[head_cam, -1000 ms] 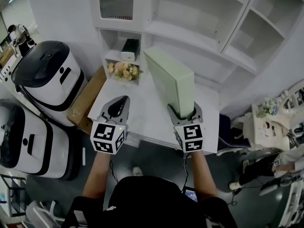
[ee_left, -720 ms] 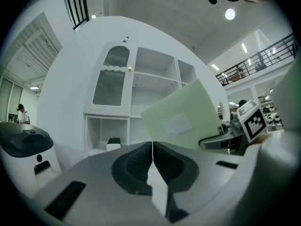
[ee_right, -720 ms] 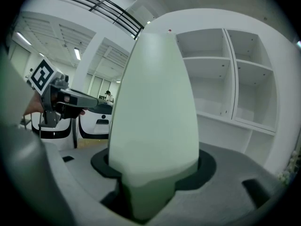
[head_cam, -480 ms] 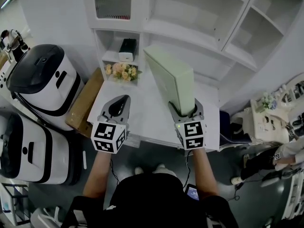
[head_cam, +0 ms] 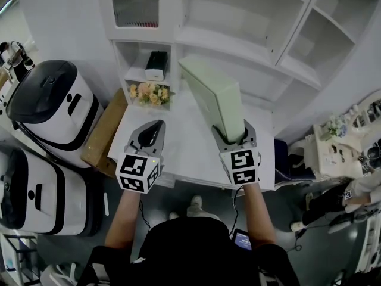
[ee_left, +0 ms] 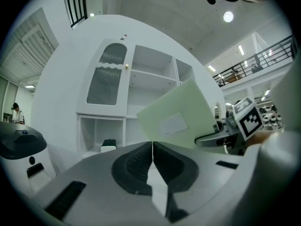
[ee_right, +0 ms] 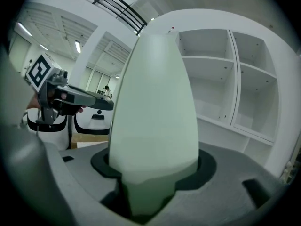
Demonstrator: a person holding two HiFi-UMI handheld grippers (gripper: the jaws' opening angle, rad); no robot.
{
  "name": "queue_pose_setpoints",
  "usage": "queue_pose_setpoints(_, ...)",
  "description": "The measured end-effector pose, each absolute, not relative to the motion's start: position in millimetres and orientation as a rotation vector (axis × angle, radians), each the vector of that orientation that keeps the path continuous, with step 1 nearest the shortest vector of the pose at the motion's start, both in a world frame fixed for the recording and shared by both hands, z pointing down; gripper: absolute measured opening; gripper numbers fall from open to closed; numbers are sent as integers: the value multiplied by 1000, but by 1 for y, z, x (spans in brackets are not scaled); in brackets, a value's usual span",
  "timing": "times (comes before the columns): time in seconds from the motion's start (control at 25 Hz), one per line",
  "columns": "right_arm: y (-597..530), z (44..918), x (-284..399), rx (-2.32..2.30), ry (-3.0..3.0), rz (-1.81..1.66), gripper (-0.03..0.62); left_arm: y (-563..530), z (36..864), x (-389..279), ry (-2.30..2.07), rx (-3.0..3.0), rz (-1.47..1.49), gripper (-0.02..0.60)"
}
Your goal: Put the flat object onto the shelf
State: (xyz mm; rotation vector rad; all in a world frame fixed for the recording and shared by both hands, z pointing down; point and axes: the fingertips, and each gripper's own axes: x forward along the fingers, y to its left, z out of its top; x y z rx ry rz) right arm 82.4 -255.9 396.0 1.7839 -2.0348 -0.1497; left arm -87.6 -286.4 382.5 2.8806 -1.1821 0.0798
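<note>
1. The right gripper (head_cam: 229, 137) was clamped on the lower end of the flat object (head_cam: 213, 94), a pale green slab-like box. Its jaws stood partly apart, and the pads pressed on the box's 2 broad faces.
2. The flat object stood on edge. It rose out of the jaws and leaned away from the person toward the shelf (head_cam: 250, 34). It was held in the air above the white table (head_cam: 178, 151) and lay on no shelf board.
3. In the right gripper view the box filled the middle of the picture, with the shelf's open white compartments to its right.
4. The left gripper (head_cam: 149, 137) was closed, its 2 pads meeting with nothing between them. It was held level beside the right gripper, over the near part of the table and apart from the box.
5. The shelf was a white unit behind the table. It had a ribbed glass door (head_cam: 134, 2) at its upper left, and below that a cubby held a small black-and-white case (head_cam: 156, 64).
6. A bunch of flowers (head_cam: 149, 93) lay on the table's far left corner, just in front of that cubby.
7. Left of the table a cardboard carton (head_cam: 104, 133) sat on the floor. Beyond it were 2 white-and-black machines (head_cam: 50, 103).
</note>
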Motion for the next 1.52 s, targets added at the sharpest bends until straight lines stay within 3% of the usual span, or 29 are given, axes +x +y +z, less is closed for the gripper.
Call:
queue_pose_setpoints(0.76,-286,368,129,1580,-1792,-334,279,-305,365,-16,-1099,2947,45,6)
queue_pose_setpoints(1.52,-302,330,132,1373,-1587,-582,281,-312,318,28,-1043,3074,-36,6)
